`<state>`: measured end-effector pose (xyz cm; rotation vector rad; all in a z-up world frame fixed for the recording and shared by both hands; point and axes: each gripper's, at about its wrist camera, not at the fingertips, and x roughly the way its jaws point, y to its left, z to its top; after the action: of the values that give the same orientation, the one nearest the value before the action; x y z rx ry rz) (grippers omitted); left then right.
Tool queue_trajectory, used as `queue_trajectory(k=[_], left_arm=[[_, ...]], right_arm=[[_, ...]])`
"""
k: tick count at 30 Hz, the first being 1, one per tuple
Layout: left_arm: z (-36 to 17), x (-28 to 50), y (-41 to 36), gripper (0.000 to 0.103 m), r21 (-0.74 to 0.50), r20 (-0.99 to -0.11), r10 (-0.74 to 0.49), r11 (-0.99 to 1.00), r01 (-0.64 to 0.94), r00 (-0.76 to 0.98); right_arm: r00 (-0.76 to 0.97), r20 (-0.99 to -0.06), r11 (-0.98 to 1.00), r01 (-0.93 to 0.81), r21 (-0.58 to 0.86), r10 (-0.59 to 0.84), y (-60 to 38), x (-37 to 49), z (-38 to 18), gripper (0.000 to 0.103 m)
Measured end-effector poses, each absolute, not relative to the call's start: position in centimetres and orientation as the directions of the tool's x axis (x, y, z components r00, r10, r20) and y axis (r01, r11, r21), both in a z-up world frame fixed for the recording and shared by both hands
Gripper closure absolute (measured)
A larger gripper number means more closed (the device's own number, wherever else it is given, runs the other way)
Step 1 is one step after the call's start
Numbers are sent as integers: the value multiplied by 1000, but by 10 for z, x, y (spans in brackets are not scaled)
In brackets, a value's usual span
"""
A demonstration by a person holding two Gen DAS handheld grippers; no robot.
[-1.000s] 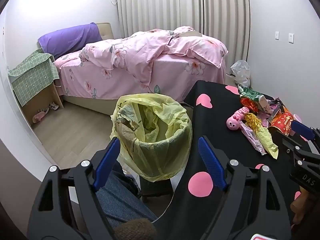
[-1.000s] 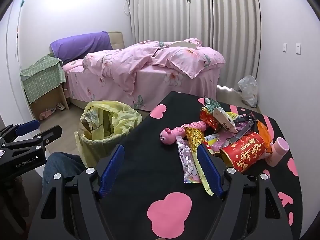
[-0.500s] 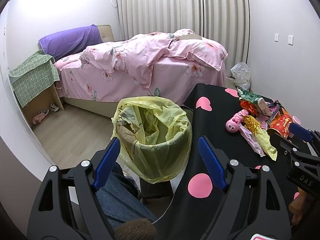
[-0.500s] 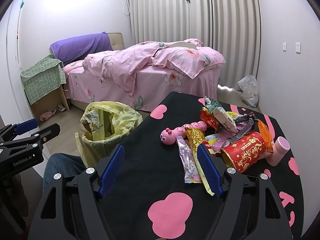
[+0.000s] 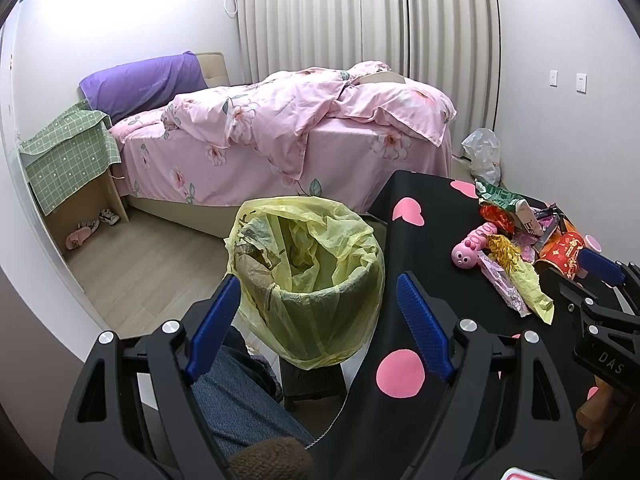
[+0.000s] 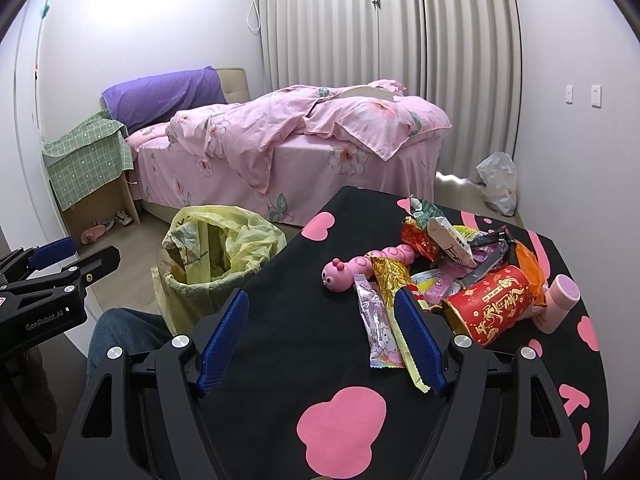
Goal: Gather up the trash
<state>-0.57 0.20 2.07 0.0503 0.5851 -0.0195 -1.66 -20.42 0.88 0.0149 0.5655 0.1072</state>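
From the left wrist camera, I am holding the left gripper (image 5: 316, 304) with its blue-padded fingers spread wide and nothing between them. It is hanging just above the trash bin (image 5: 316, 280), which is standing beside the near-left edge of the table (image 5: 424, 264) and is lined with a yellow bag, crumpled material lying inside. The table is wearing a black cloth with pink shapes. Far from the bin, toward the table's right side, the pile of wrappers (image 5: 516, 232) is lying in a heap, with a pink caterpillar toy (image 5: 470, 246) at the edge nearest the bin. The right gripper (image 5: 600, 276) is showing at the frame's right edge, close by the pile. Beyond the bin, a bed (image 5: 280, 136) with pink bedding is filling the background.

From the right wrist camera, I am keeping the right gripper (image 6: 322, 336) wide apart too, gripping nothing, over the table (image 6: 304, 312). Its right finger is overlapping the near end of a yellow wrapper (image 6: 394, 292), and a purple wrapper (image 6: 378, 328) is lying just beside that. Behind them the red paper cup (image 6: 494, 304) is lying on its side, touching a pink bottle (image 6: 558, 300). The caterpillar toy (image 6: 360, 266) is sitting on the bin side of the heap. The trash bin (image 6: 216, 256) is standing off the table's left edge, with the left gripper (image 6: 52, 264) showing left of it.
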Motion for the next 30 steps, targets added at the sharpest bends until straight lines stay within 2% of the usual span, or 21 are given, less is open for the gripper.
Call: queue_trajectory(k=[30], left_arm=[[21, -7, 4, 27, 42, -541, -1, 999, 29, 841]], right_arm=[[843, -528, 994, -99, 46, 108, -201, -17, 12, 31]])
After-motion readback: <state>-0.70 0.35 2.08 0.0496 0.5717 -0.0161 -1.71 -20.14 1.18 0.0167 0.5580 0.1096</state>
